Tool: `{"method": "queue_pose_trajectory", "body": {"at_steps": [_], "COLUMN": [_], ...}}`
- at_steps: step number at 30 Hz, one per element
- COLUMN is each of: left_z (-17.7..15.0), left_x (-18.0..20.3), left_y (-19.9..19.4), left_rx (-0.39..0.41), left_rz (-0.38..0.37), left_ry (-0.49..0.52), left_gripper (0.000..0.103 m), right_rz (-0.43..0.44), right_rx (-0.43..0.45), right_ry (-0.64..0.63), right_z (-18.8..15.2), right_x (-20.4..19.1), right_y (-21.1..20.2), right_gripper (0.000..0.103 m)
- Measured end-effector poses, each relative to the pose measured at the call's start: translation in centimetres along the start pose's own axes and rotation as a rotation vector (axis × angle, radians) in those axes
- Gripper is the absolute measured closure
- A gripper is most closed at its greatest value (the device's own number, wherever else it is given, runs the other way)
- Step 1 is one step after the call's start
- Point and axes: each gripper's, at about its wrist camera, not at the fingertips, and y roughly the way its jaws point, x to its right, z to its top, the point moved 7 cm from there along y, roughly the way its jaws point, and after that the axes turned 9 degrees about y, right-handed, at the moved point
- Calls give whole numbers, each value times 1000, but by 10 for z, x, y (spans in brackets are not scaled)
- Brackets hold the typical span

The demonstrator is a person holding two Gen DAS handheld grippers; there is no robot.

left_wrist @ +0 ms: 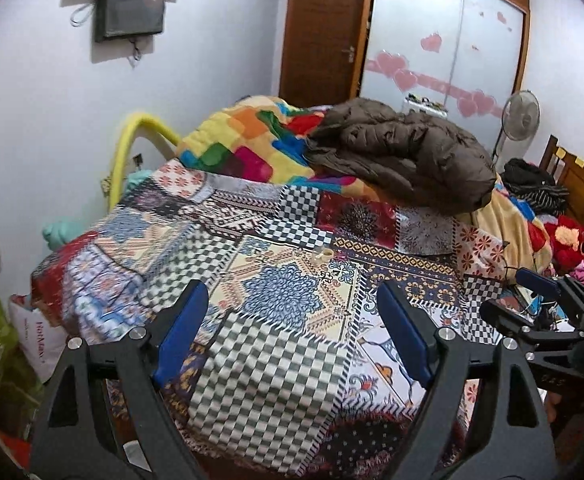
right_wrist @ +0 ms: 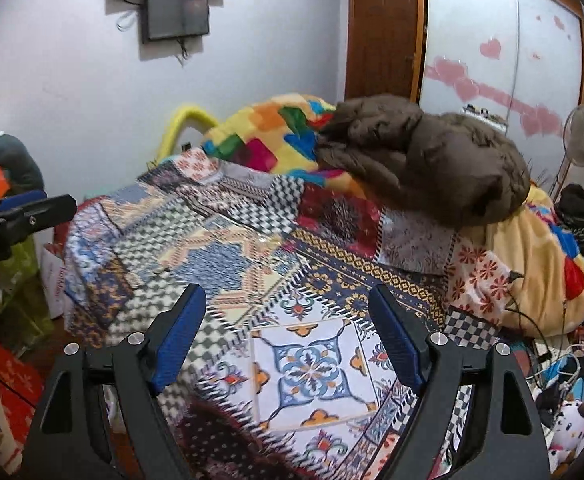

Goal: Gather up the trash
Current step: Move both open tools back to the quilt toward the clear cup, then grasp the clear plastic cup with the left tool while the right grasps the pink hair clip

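Both the left gripper [left_wrist: 292, 320] and right gripper [right_wrist: 288, 320] gape wide, empty. A small pale scrap [left_wrist: 323, 255] lies mid-frame on the patchwork bedspread [left_wrist: 252, 380], uncollected; the work looks barely begun.

Both wrist views angled down, sharing the patchwork bedspread [left_wrist: 276, 360]

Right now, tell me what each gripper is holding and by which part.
Nothing is held. The left gripper and the right gripper both stand open over the patchwork bedspread, with only fabric showing between their blue pads.
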Motion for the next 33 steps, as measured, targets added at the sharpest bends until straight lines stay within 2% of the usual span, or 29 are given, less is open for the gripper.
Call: {"method": "queue_pose_trajectory", "body": {"at_steps": [7,16,21,26,29,30,31,33], "left_z": [-2,-7,-7,-9,-10,-9,-9,-7], "left_x": [10,32,42,52,54,54,55,51], "left_y": [102,234,293,323,331,331,333,331], "left_rx": [-96,-225,-270,-298,-290,-278,-278,-268], "left_rz": [-60,-165,-168,-226,-226,-236,-248,-256], "left_ry": [27,84,157,173,186,186,184,165], "left_gripper": [17,17,18,32,47,61,70,78], "right_rz": [-13,-7,-5,23,41,50,59,82], "right_rx": [-79,-141,-171,-199,-225,-235,-244,-269], "right_ry": [7,-20,-47,-72,-101,-106,-108,-112], "right_z": [-4,-4,-2,1,3,3,3,2], "right_x": [22,44,55,58,53,51,49,42], "right_y": [76,146,177,202,220,225,230,240], "right_gripper": [22,22,22,26,31,33,37,42]}}
